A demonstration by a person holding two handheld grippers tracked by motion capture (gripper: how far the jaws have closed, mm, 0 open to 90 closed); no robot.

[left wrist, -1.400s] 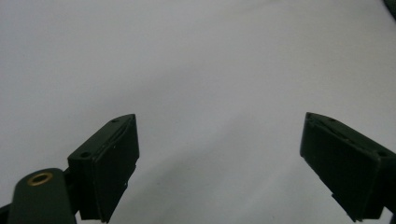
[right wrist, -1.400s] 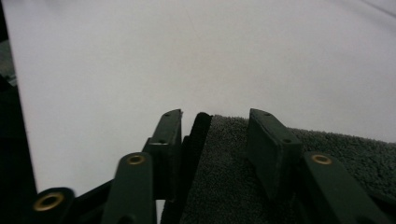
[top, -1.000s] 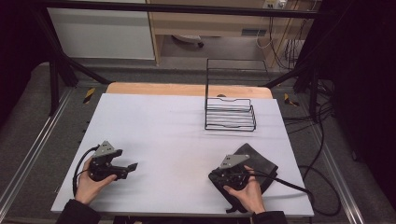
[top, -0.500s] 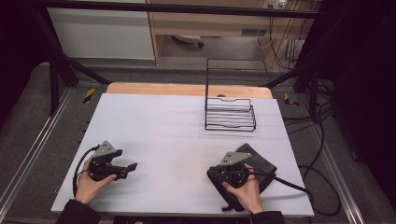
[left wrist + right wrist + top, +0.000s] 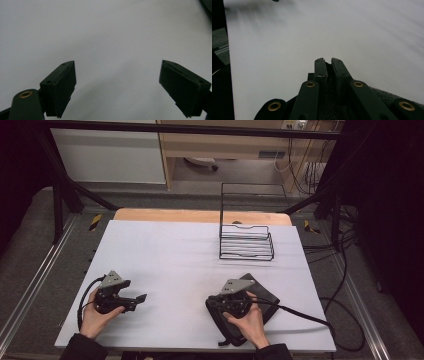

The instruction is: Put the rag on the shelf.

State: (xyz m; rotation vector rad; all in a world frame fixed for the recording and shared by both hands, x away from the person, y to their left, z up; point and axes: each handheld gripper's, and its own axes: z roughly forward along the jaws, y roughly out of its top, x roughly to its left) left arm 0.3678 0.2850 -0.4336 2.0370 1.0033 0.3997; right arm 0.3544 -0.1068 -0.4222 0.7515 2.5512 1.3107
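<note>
1. where the white table (image 5: 190,255) takes up most of the high view, left gripper (image 5: 136,298) low at the near left, held in the person's left hand (image 5: 95,320), pointing right across the bare white surface.
2. jaws of the left gripper wide apart in its own view (image 5: 117,85), nothing between them, only white table (image 5: 105,37) beneath.
3. right gripper (image 5: 212,301) at the near right, gripped by the right hand (image 5: 247,322), resting over a dark flat pouch (image 5: 265,292) and pointing left.
4. in the right gripper view (image 5: 327,65), jaws pressed together over the dark fabric; pinching the pouch (image 5: 387,96) edge or merely closed above it, cannot tell.
5. black wire rack (image 5: 246,241) upright at the far right of the table, well apart from both grippers.
6. black cable (image 5: 305,317) trailing from the right gripper off the table's right edge.
</note>
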